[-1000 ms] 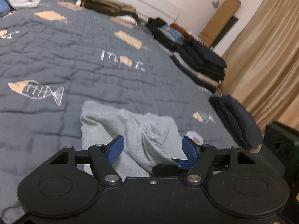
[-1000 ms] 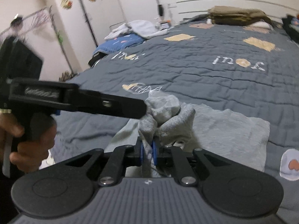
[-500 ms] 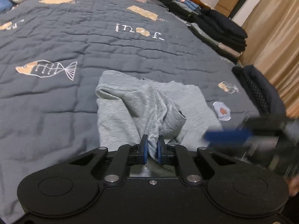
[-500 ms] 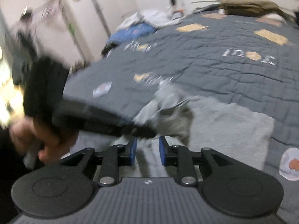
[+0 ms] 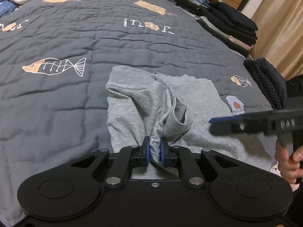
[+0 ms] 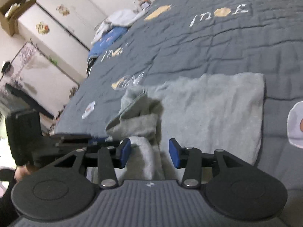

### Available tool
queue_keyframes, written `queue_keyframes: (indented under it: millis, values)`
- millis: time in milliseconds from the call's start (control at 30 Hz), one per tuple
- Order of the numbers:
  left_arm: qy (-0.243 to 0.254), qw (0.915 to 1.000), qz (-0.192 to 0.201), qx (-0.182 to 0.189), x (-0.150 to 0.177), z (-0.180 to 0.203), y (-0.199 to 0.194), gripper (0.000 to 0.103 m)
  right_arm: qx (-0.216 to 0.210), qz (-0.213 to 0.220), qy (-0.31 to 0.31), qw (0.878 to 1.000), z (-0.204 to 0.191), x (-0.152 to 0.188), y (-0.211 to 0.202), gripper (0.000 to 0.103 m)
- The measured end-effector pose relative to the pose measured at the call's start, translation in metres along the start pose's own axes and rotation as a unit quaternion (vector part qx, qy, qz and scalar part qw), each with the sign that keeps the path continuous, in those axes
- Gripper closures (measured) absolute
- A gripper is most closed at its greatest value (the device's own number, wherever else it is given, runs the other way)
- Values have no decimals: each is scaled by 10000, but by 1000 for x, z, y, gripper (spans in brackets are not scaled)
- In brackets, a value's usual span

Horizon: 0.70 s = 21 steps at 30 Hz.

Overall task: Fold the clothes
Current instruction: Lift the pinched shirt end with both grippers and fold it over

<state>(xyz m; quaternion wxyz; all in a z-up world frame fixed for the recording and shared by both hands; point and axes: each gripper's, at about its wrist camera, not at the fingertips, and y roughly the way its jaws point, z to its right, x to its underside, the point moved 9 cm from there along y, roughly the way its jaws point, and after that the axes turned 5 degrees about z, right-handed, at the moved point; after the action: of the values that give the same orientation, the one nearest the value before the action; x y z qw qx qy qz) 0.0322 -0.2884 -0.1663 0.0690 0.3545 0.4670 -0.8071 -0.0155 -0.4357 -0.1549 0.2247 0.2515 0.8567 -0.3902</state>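
A light grey sweatshirt [image 5: 151, 102] lies partly folded on the dark grey quilt, with one bunched strip pulled up toward me. My left gripper [image 5: 155, 152] is shut on that bunched grey fabric near the bed's front edge. In the right wrist view the same grey sweatshirt [image 6: 208, 106] lies flat to the right and its crumpled part runs between the fingers. My right gripper [image 6: 149, 152] is open around the fabric, pads apart. The right gripper also shows in the left wrist view [image 5: 265, 124] as a black bar with a hand on it.
The quilt [image 5: 75, 37] has fish and letter prints. Stacks of folded dark clothes [image 5: 227, 22] line the bed's right edge, with another dark pile [image 5: 269, 83] nearer. White and blue clothes [image 6: 115, 24] lie at the far left corner. Cupboards [image 6: 56, 28] stand left of the bed.
My left gripper closed on the bunched grey fabric and holds it. My right gripper let go of the fabric and opened wide, and swung to the right.
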Motion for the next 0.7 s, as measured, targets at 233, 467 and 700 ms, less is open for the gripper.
queue_keyframes:
  millis: [233, 467, 700]
  values:
    - [-58, 10000, -12, -62, -1, -4, 1, 89, -501, -173, -861, 9949, -55, 15, -11, 97]
    - [-420, 9989, 0, 204, -5, -3, -5, 78, -474, -868, -1427, 9848, -74, 54, 12, 97]
    - [203, 9998, -86, -10, 5, 8, 3, 75, -534, -716, -1392, 9862, -77, 38, -2, 88]
